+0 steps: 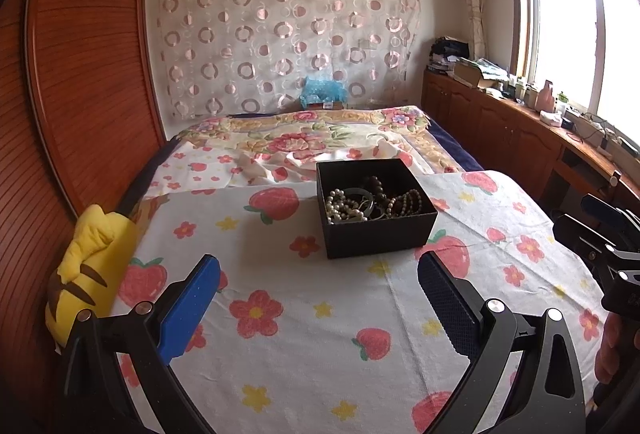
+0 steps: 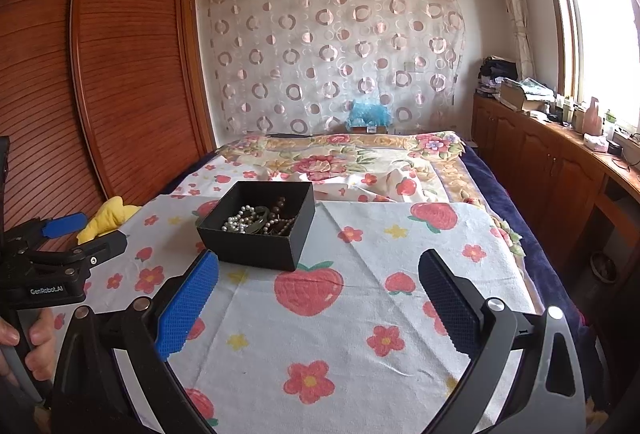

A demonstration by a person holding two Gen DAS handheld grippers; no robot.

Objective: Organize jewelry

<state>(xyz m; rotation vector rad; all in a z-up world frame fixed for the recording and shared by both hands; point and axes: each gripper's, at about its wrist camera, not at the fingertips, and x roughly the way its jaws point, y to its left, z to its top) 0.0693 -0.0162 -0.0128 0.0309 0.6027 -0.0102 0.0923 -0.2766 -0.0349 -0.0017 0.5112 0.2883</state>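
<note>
A black open box [image 1: 380, 230] [image 2: 252, 246] sits on a strawberry-print cloth [image 1: 304, 314] [image 2: 340, 314] spread over the bed. Inside lie a white pearl string [image 1: 344, 207] [image 2: 240, 220], a greenish bangle [image 1: 360, 193] [image 2: 262, 211] and dark brown bead strands [image 1: 404, 199] [image 2: 280, 218], all tangled together. My left gripper [image 1: 318, 298] hovers open in front of the box, nothing between its blue pads. My right gripper [image 2: 318, 298] is also open and empty, just right of the box's near corner. Each gripper shows at the other view's edge, the right gripper [image 1: 600, 230] and the left gripper [image 2: 72, 234].
A yellow plush toy [image 1: 88, 266] [image 2: 108, 215] lies at the bed's left edge by the wooden wardrobe [image 1: 80, 93]. A floral quilt [image 1: 304, 137] covers the far bed. Wooden cabinets [image 1: 500, 125] with clutter run along the window on the right. A hand [image 2: 36, 346] grips the left handle.
</note>
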